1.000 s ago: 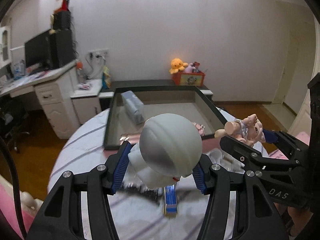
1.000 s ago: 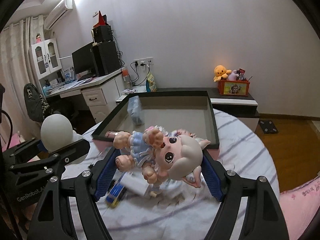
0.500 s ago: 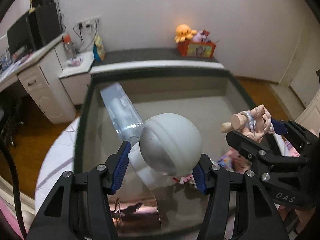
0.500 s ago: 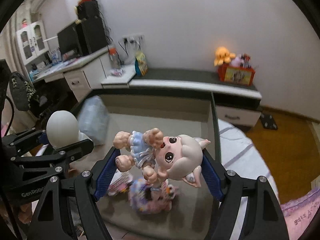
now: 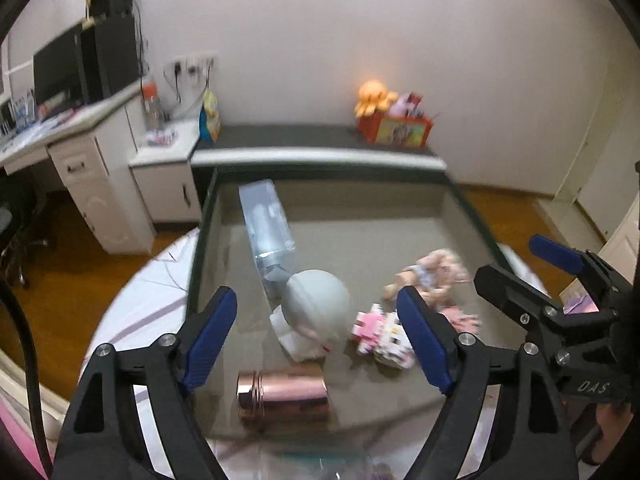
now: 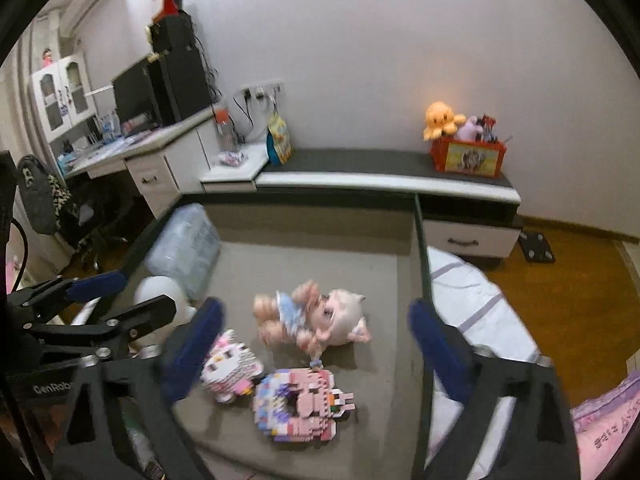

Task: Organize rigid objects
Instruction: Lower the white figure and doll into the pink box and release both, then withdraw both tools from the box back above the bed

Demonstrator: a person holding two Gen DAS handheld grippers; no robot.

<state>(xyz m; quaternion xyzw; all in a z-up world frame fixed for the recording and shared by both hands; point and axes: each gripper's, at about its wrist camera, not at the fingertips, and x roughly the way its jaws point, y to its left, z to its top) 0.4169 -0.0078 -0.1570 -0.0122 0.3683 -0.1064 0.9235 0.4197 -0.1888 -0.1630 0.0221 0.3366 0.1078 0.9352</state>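
— Two grippers are in view, and yours on the left, the left gripper (image 5: 316, 336), fills the lower part of its frame with its jaws opening; the white round-headed figure (image 5: 316, 310) lies in the gap between the blue pads, but neither pad touches it.

— And the other one?

— Your right gripper (image 6: 312, 340) is at the bottom of its own frame, jaws opening wide too. Nothing is pressed between the pads; the pink doll (image 6: 316, 318) lies on its side on the floor of the tray (image 6: 420, 264), seen through the gap.

— What sits closest to you in that tray?

— Lowest in the left view, a rose-gold metal canister (image 5: 282, 396) lies on its side. In the right view, a pink block-built figure (image 6: 302, 410) is at lower centre, with a white-and-pink block cat (image 6: 230, 366) just to its left.

— Further back?

— The white figure rests at mid-frame in the left view, touching the near end of a clear plastic box (image 5: 266, 232) that runs toward the tray's upper left. Beyond the tray's far wall, an orange plush octopus (image 6: 440, 120) sits on a red box (image 6: 468, 158) at upper right.
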